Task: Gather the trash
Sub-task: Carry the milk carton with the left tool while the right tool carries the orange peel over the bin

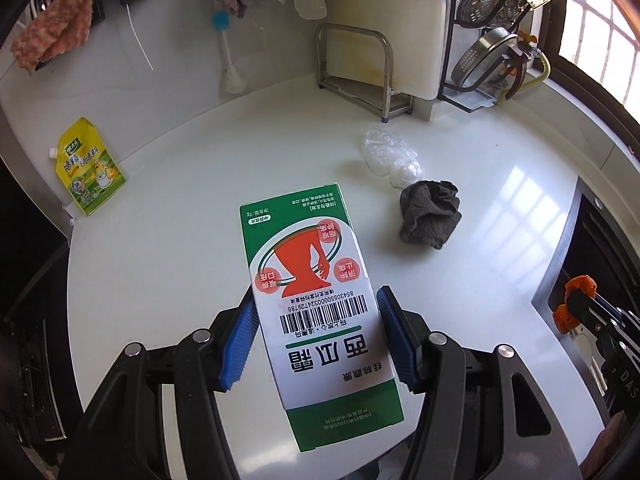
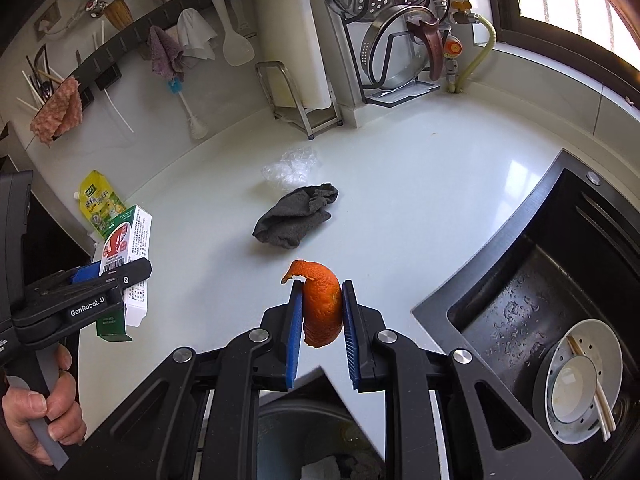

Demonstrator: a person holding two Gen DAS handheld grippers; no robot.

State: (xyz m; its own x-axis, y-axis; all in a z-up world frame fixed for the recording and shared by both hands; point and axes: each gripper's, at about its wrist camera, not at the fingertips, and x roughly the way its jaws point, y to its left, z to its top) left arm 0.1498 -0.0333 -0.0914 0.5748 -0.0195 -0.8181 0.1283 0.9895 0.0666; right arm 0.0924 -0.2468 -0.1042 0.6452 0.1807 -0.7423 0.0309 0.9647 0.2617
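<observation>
My left gripper (image 1: 316, 336) is shut on a green and white medicine box (image 1: 316, 300), held above the white counter (image 1: 180, 240). The right wrist view shows that same box (image 2: 128, 240) at the left, gripped in the left gripper (image 2: 116, 276) by a hand (image 2: 44, 412). My right gripper (image 2: 320, 320) is shut on a curl of orange peel (image 2: 322, 304), which stands between the blue pads. A crumpled clear plastic wrap (image 1: 390, 158) (image 2: 292, 168) lies on the counter, apart from both grippers. Below the right gripper a bin opening (image 2: 320, 444) shows.
A dark grey rag (image 1: 432, 214) (image 2: 298, 216) lies beside the plastic wrap. A yellow seasoning pouch (image 1: 88, 168) (image 2: 100, 200) sits at the counter's left edge. The black sink (image 2: 540, 280) at right holds a bowl (image 2: 584, 376) with chopsticks. Metal racks (image 1: 360, 68) stand along the back wall.
</observation>
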